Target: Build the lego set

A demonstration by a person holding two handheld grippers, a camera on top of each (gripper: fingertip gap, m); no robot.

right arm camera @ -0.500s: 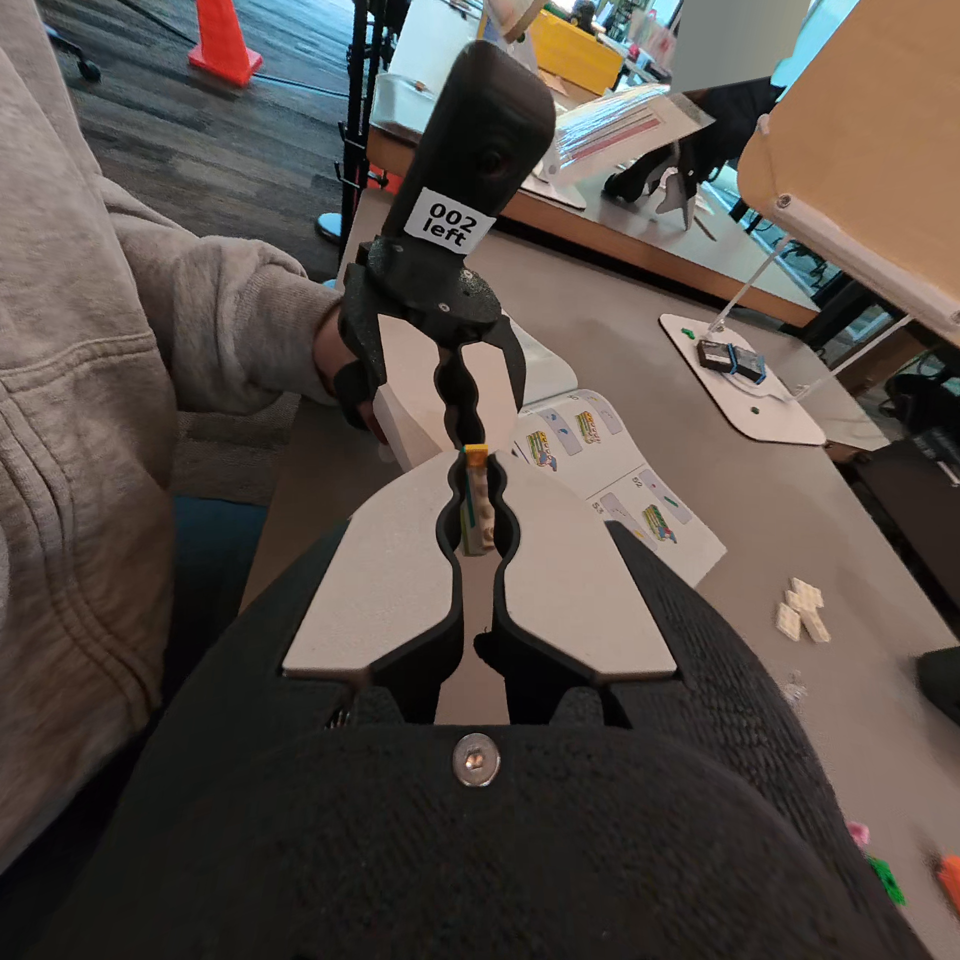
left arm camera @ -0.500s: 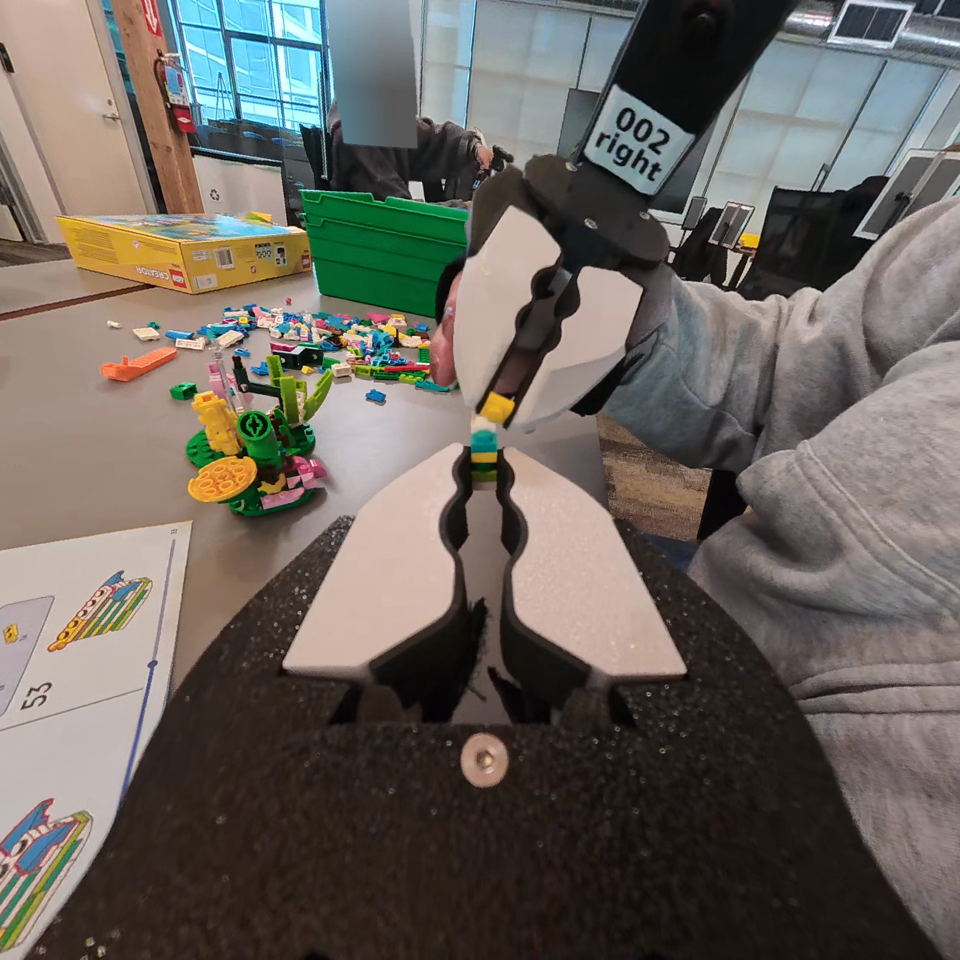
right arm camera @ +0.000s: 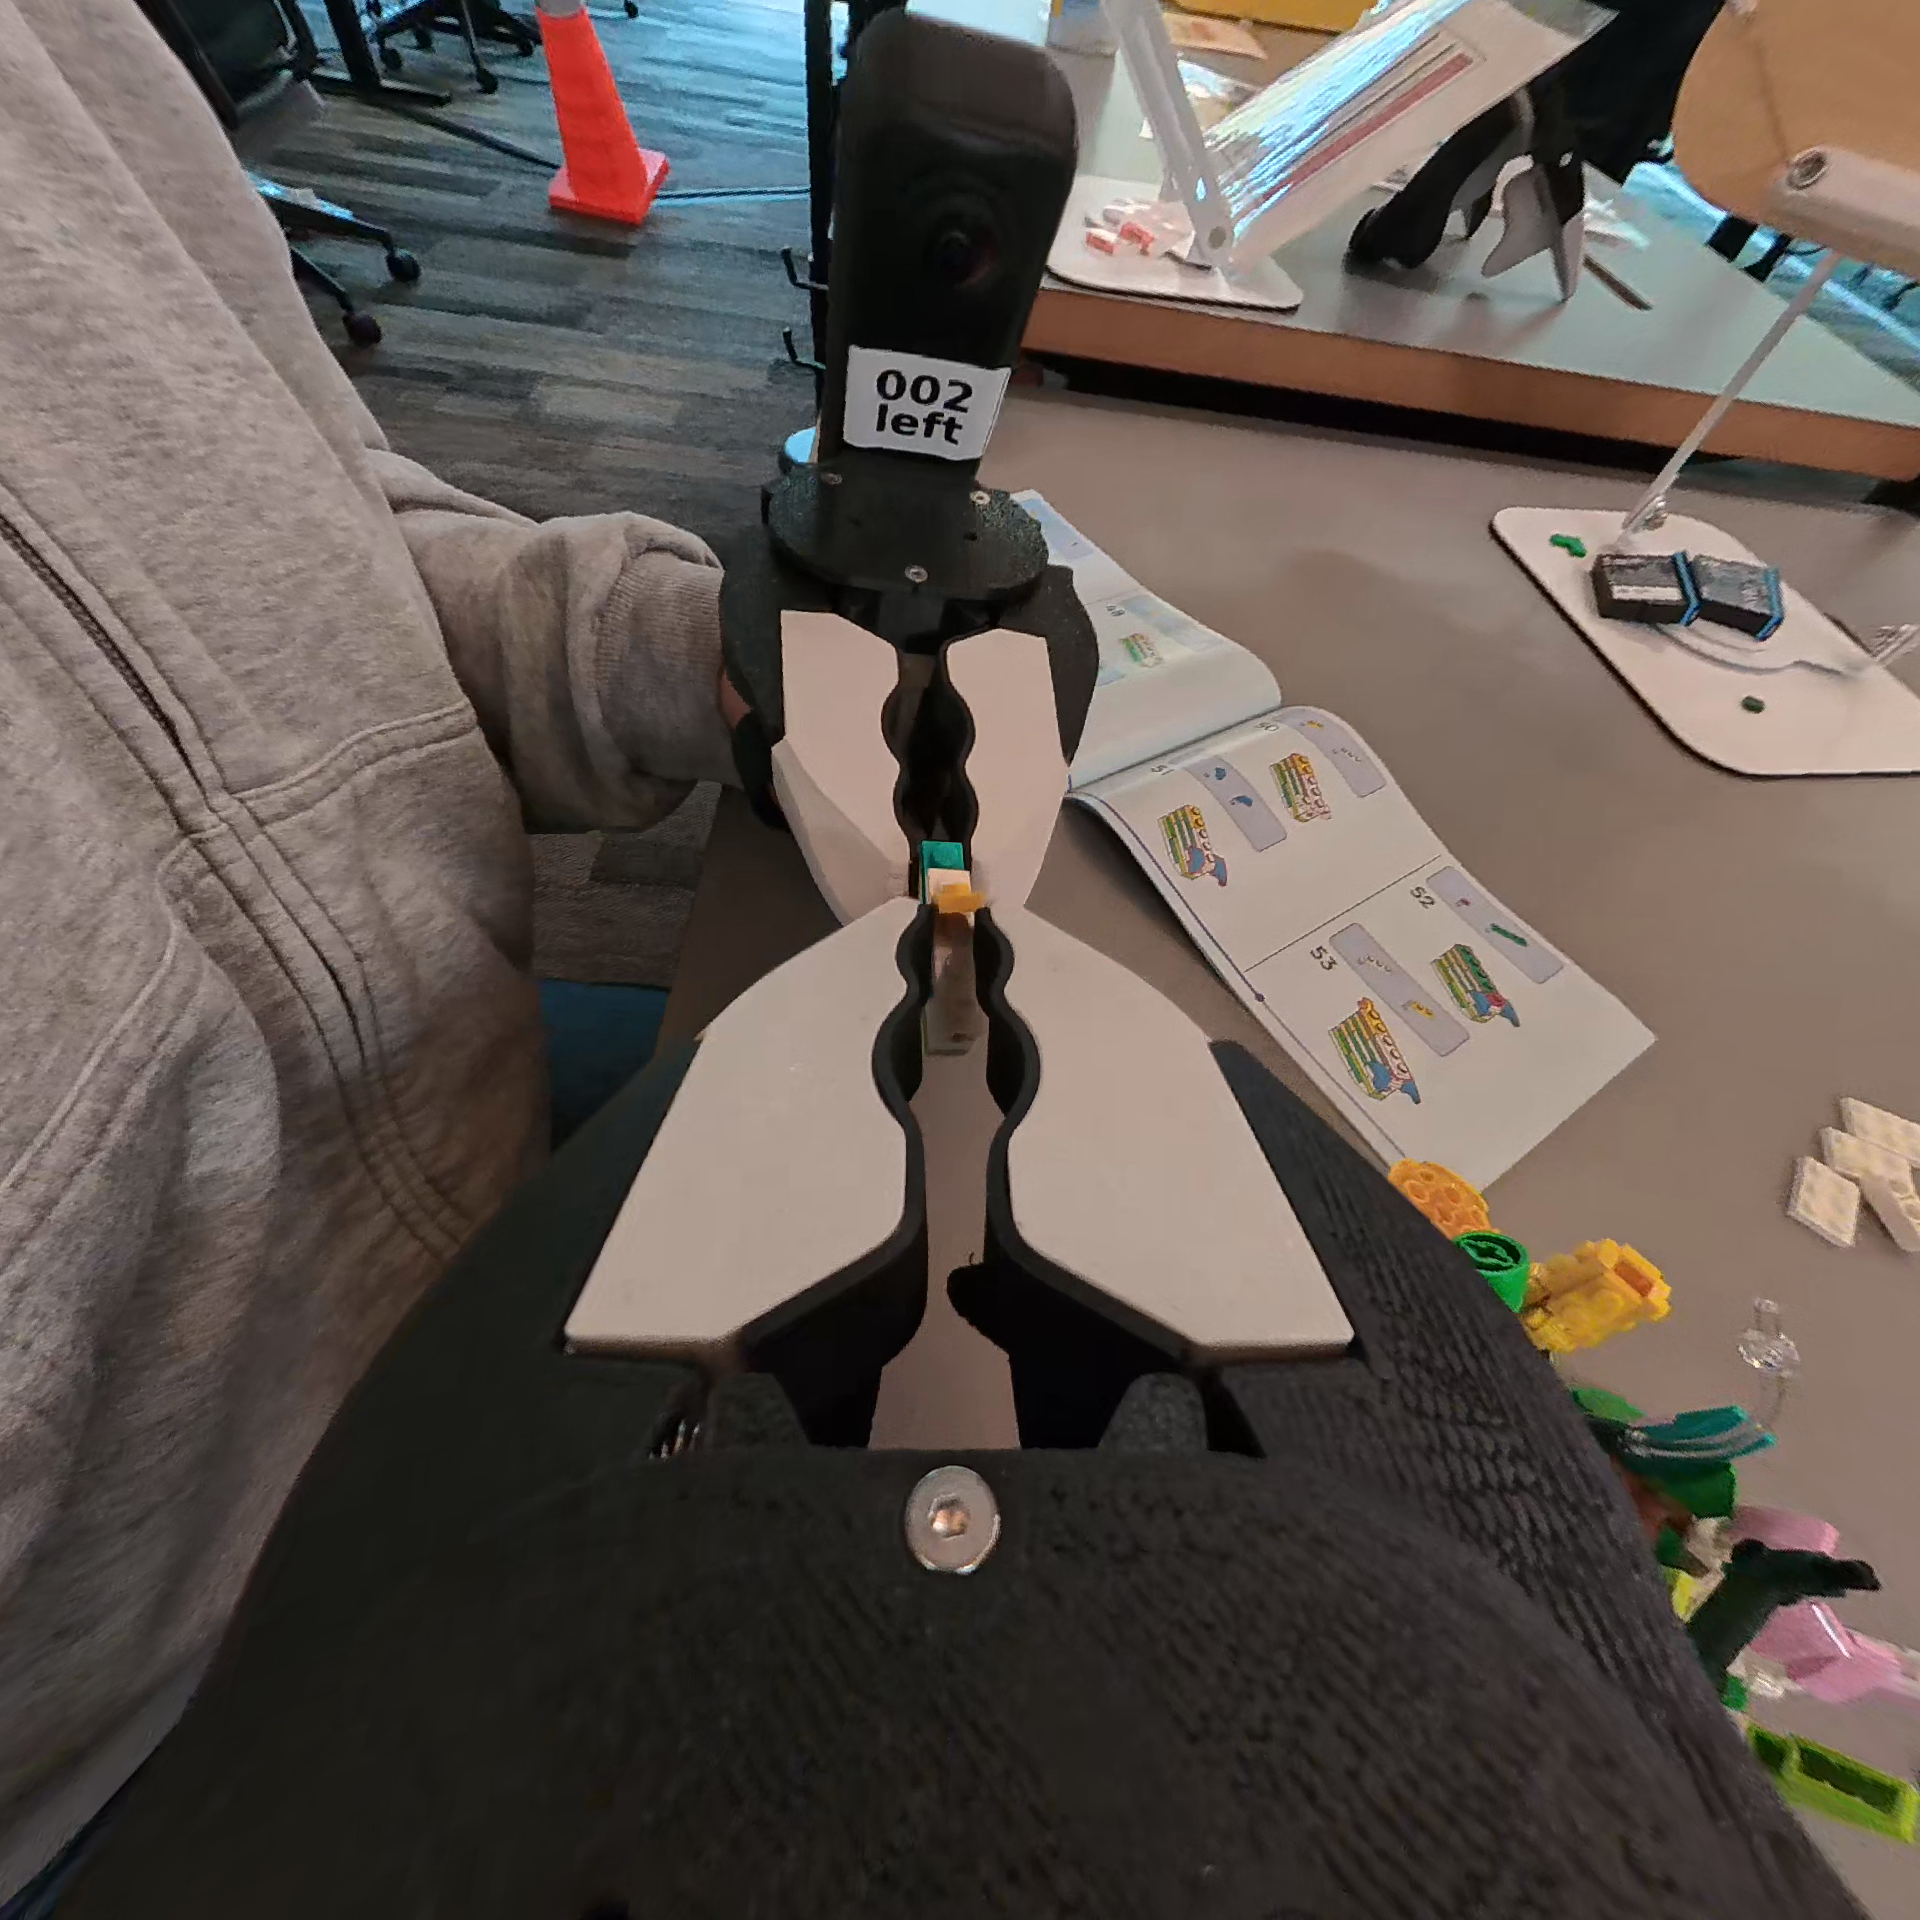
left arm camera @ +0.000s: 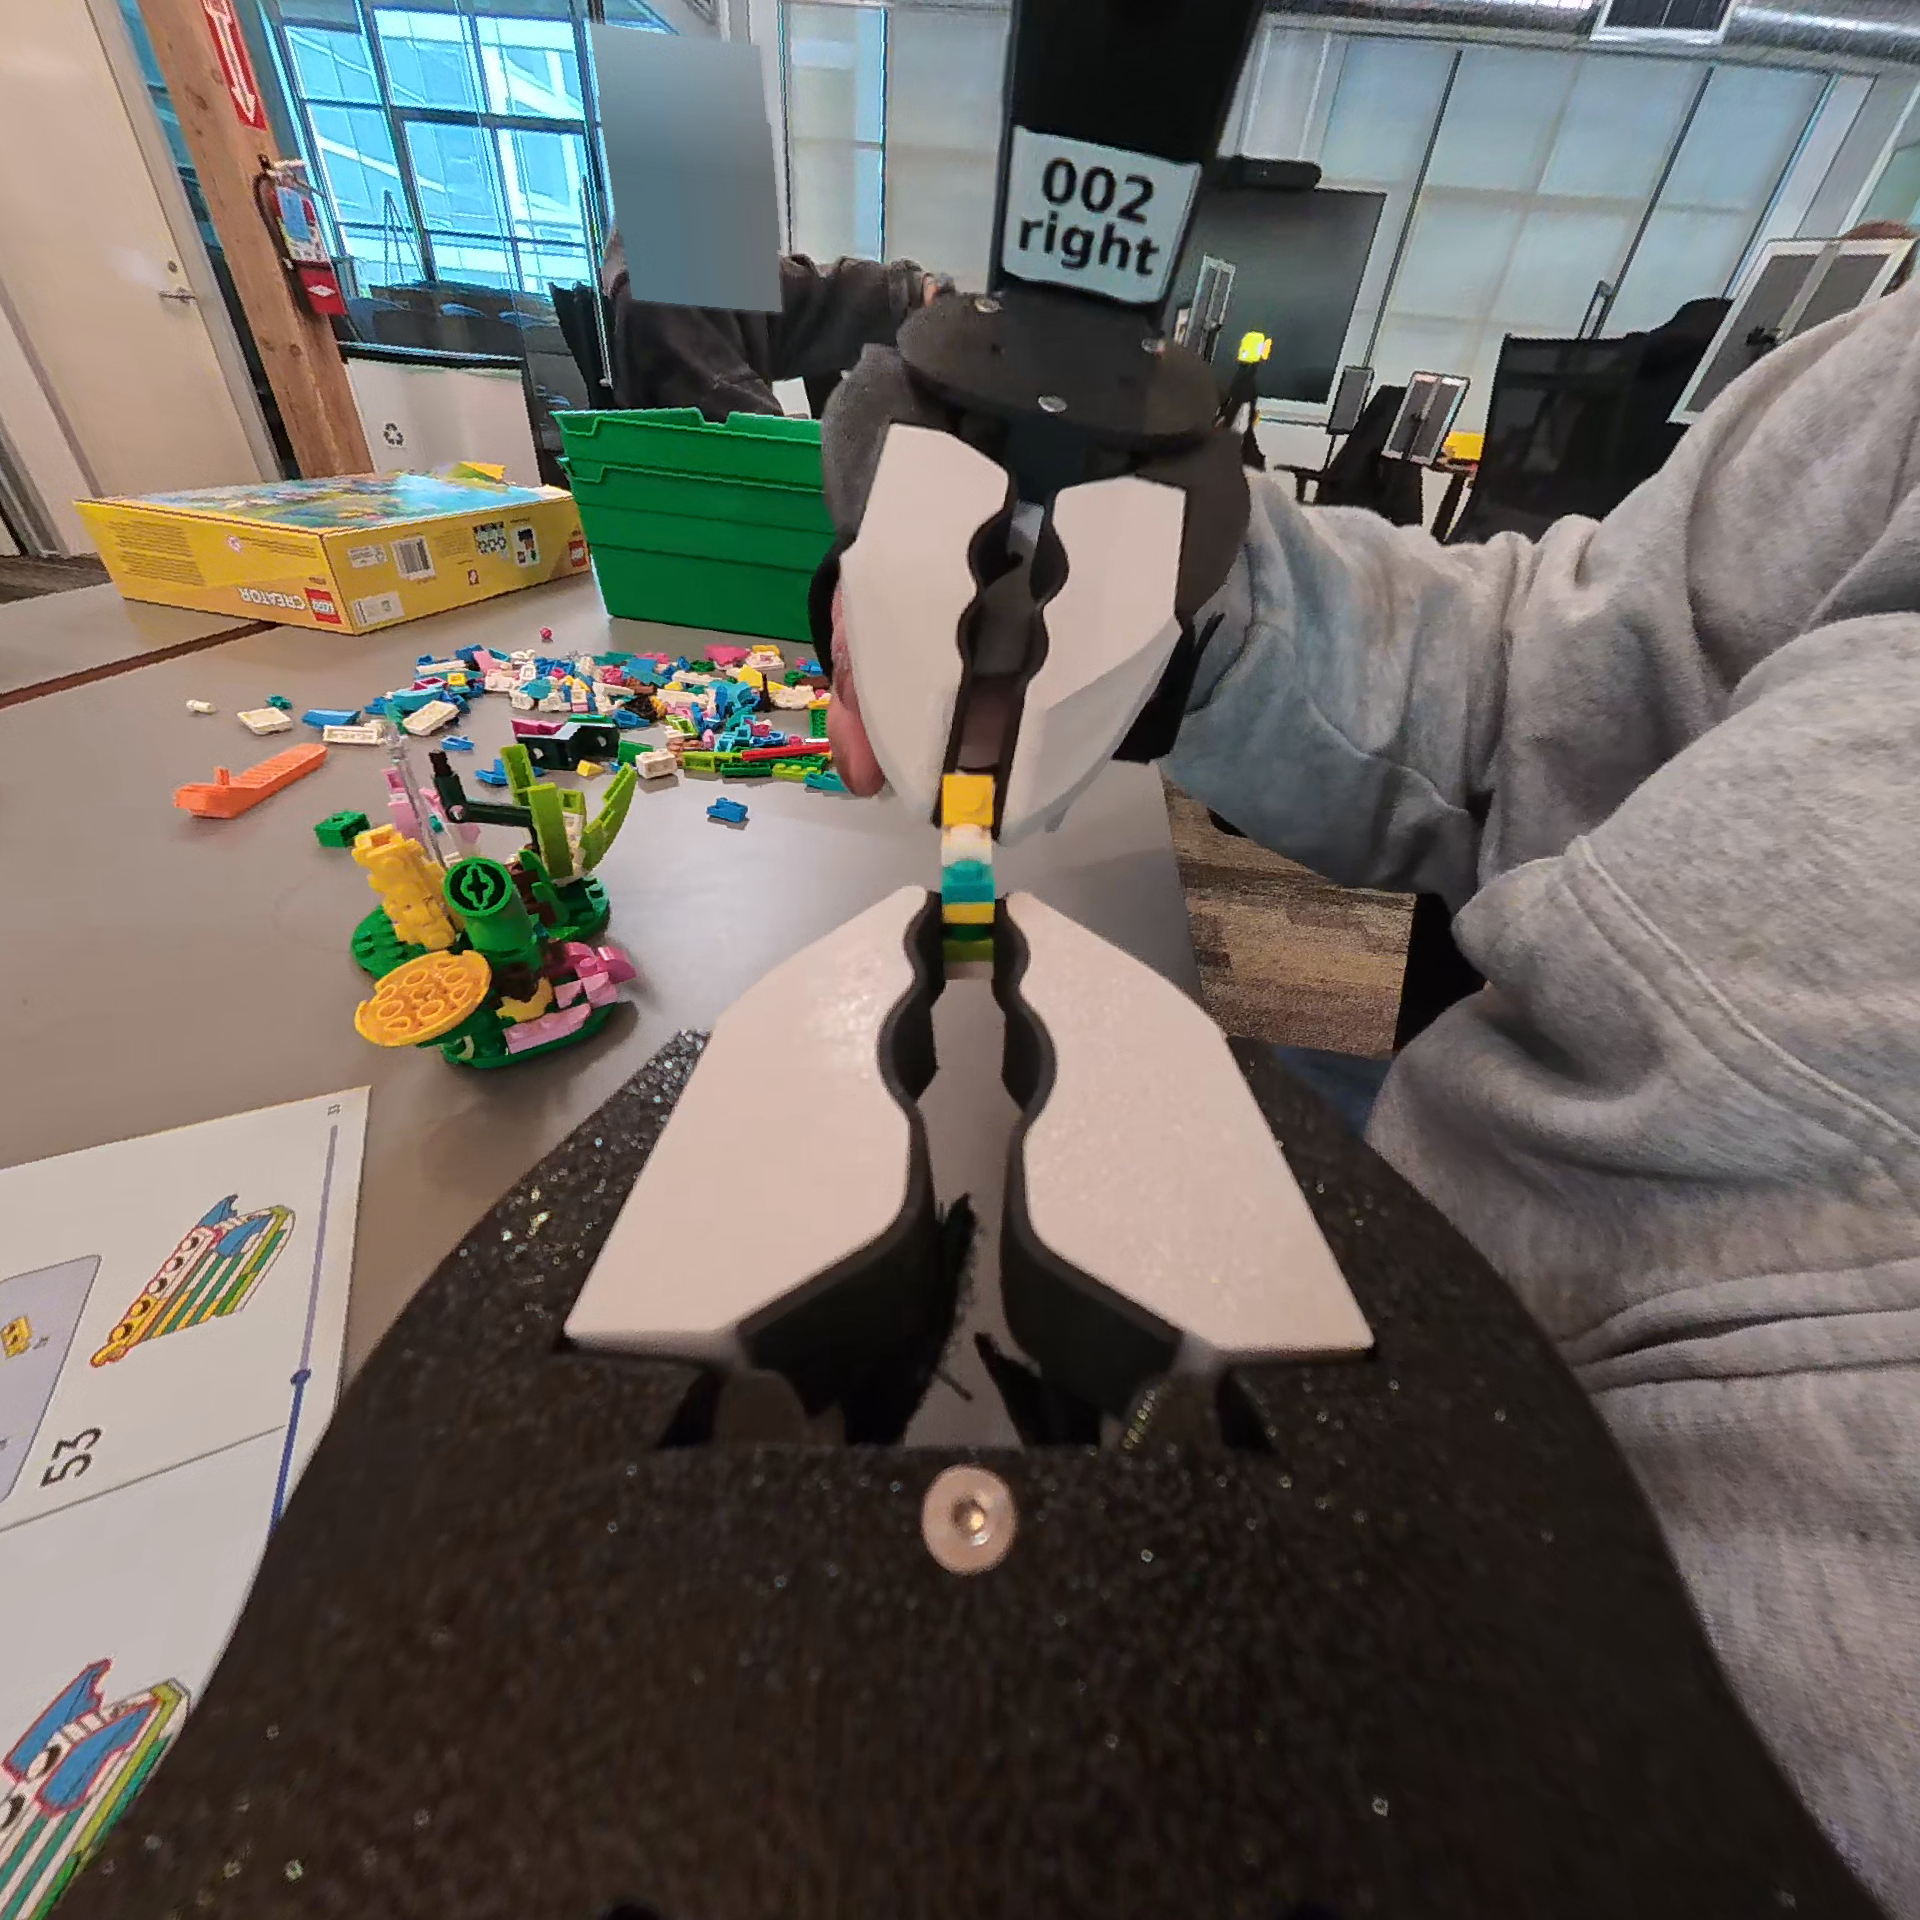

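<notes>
Left wrist view: grips the green-and-yellow lower end of a small multicoloured brick stack [left arm camera: 968, 873] in the left gripper [left arm camera: 966, 914], fingers nearly together and both pads pressed on the bricks, up in the air above the grey table [left arm camera: 156, 935]. Meets the right gripper [left arm camera: 971, 821] head-on from 12 o'clock, its fingertips pinched on the yellow brick at the stack's far end, with white and teal layers bare between the two sets of tips. Shows a flower model [left arm camera: 488, 935] of green, yellow and pink bricks standing at 10 o'clock, a heap of loose bricks [left arm camera: 623, 696] beyond it, an orange brick separator [left arm camera: 249, 779] farther toward 10, and green bins [left arm camera: 696, 530] and a yellow box [left arm camera: 332, 551] at the far edge around 11. Has an open instruction booklet [left arm camera: 156, 1299] lying at 8 o'clock and a grey sleeve [left arm camera: 1558, 727] filling 3 o'clock. Right wrist view: clamps the same brick stack [right arm camera: 954, 902] in the right gripper [right arm camera: 951, 920], held narrow, a pale piece reaching back between the pads and the yellow brick at the very tips. Faces the left gripper [right arm camera: 940, 868] at 12 o'clock, closed on the teal end, tips almost touching tips. Places the booklet [right arm camera: 1351, 935] at 2 o'clock on the table, white plates [right arm camera: 1860, 1174] at 3, and the flower model [right arm camera: 1590, 1288] at 4 to 5, well apart from both grippers.
</notes>
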